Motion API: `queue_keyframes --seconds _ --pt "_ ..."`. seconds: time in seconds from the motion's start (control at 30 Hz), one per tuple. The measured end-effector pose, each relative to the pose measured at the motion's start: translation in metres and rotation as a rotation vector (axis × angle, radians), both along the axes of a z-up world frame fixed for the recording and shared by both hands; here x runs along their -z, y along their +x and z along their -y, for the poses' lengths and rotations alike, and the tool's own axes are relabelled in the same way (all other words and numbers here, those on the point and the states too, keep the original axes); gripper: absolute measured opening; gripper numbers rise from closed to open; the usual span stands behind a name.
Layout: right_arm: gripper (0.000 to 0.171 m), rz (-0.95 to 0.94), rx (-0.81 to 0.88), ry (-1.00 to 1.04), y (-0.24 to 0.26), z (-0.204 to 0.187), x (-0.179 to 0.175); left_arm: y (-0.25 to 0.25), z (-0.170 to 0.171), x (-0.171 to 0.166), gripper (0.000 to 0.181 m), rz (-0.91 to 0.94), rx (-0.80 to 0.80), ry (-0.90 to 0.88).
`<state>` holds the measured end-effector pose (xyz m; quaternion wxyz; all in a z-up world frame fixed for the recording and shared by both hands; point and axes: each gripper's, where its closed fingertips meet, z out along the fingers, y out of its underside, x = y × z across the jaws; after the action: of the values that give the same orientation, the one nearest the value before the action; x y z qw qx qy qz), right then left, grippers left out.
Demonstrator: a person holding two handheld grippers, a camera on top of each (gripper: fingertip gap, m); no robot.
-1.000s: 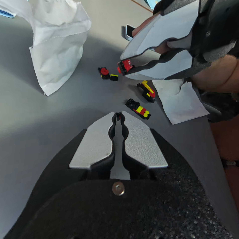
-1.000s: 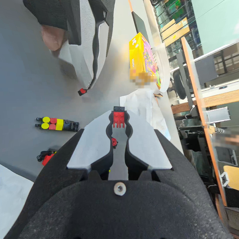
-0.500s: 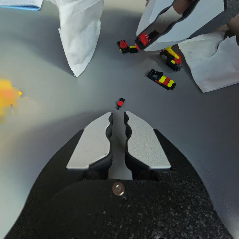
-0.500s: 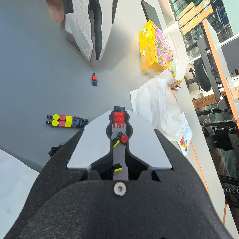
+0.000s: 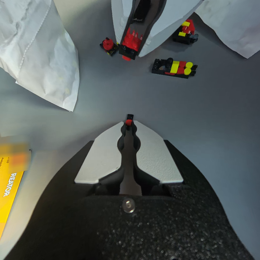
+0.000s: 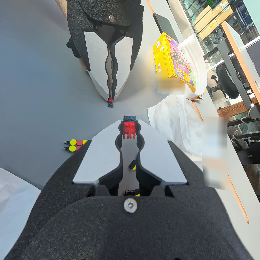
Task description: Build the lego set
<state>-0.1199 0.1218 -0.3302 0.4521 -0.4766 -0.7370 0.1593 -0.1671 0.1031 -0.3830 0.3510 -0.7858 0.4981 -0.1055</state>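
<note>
Left claw (image 5: 129, 122) closing again on small red-and-black piece (image 5: 129, 121), dropped on grey counter (image 5: 140, 98) half second ago. Right claw (image 6: 129, 123) gripping red-and-black sub-assembly (image 6: 129, 127), waiting opposite. Regrasp meaning joining step is resuming; other sub-assemblies (image 5: 174, 68) lying far right.

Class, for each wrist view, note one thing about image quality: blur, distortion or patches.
Left wrist view: wide-angle bending curves the grey table; the yellow box carries a mosaic patch. Right wrist view: the small red and black piece is sharp, the background shelves stretch at the edges, and blurred patches overlie the right side.
</note>
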Motion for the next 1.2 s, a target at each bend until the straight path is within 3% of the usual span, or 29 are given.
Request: queue_keyframes --seconds 0.23,0.47,0.6,0.77,1.0,1.2 --pt "0.015 -0.037 0.01 0.13 -0.01 0.015 -0.008 0.025 -0.004 -0.051 0.007 0.213 -0.235 0.261" --pt "0.015 -0.051 0.035 0.2 -0.009 0.013 -0.015 0.033 -0.001 -0.066 0.006 0.316 -0.286 0.269" --pt "0.015 0.009 0.051 0.245 -0.007 0.011 -0.007 0.035 0.001 -0.057 0.006 0.308 -0.282 0.239" --pt "0.015 0.167 0.044 0.131 -0.006 0.013 0.021 0.033 0.002 -0.038 0.006 0.209 -0.287 0.221" --pt "0.015 0.151 0.063 0.055 -0.008 0.016 0.021 0.034 0.004 -0.041 0.006 -0.039 -0.2 0.44" --pt "0.015 0.248 -0.007 -0.074 -0.008 0.029 0.04 0.035 0.012 -0.019 0.006 -0.084 -0.1 0.337"
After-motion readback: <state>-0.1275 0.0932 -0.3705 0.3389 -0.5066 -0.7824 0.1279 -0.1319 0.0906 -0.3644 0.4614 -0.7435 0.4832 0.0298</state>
